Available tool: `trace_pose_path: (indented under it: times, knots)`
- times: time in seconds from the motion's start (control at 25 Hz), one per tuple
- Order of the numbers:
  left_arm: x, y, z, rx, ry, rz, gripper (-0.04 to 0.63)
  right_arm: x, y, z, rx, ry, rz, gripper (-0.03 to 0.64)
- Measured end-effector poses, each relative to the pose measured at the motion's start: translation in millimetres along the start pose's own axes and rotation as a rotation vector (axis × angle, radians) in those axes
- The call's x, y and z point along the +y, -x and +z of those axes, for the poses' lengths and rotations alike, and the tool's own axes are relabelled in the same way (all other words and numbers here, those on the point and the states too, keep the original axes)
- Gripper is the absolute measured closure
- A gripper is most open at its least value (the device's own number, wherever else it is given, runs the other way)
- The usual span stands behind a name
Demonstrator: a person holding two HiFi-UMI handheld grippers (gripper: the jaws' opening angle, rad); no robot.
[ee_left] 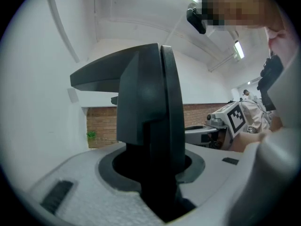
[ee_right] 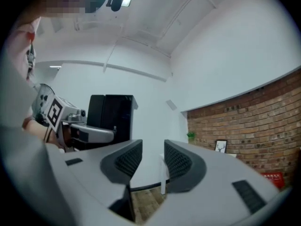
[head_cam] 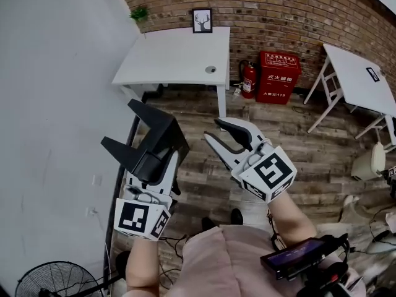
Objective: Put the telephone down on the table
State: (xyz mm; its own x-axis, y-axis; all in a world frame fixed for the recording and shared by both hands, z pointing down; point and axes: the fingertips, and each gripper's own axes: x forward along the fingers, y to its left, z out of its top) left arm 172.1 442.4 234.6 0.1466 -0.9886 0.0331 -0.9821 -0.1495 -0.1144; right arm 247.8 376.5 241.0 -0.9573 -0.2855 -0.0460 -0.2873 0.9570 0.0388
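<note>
Judging by the views, the task is taken as under way but unfinished. Telephone (head_cam: 151, 135), black and angular, is gripped in the left tongs (head_cam: 158, 159). The jaws are closed on its lower part, kept partly apart by its width, and it is held in the air over the wooden floor (head_cam: 204, 184). Right tongs (head_cam: 211, 129), at 3 o'clock of the telephone and just beside it, are seen with jaws moderately apart and nothing between them. No contact with the telephone is seen. White desk (head_cam: 173, 57) lies at 12 o'clock, well apart from both tongs; a small frame (head_cam: 202, 20) stands at its far edge. Done: telephone secured in one grip. Left: it is to be carried to the desk, lowered until it rests on the top, then released and the tongs withdrawn.
</note>
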Motion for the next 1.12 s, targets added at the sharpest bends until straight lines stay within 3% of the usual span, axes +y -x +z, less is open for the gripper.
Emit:
trace_pose_path:
  times: [0.24,0.48,0.68,0.88,1.04,1.12]
  knots:
    - [-27,-10,3,0.011,0.014,-0.149,0.434,11,7,21,-0.06,-0.067,0.281,0.369]
    - [-49,-13,-2,0.013,0.032,-0.322,0.434,19,0,26,-0.083,-0.147,0.516,0.322]
    - [-35,-13,-15,0.011,0.048,-0.455,0.434,41,-24,24,-0.083,-0.238,0.717,0.288]
    - [-28,-22,-43,0.094,0.139,-0.572,0.434,52,-52,13,-0.08,-0.255,0.809,0.312]
    - [10,-37,-57,0.091,0.183,-0.64,0.433,54,-87,0,-0.067,-0.239,0.815,0.439]
    - [34,-44,-62,0.094,0.187,-0.665,0.433,55,-111,-2,-0.044,-0.266,0.796,0.445]
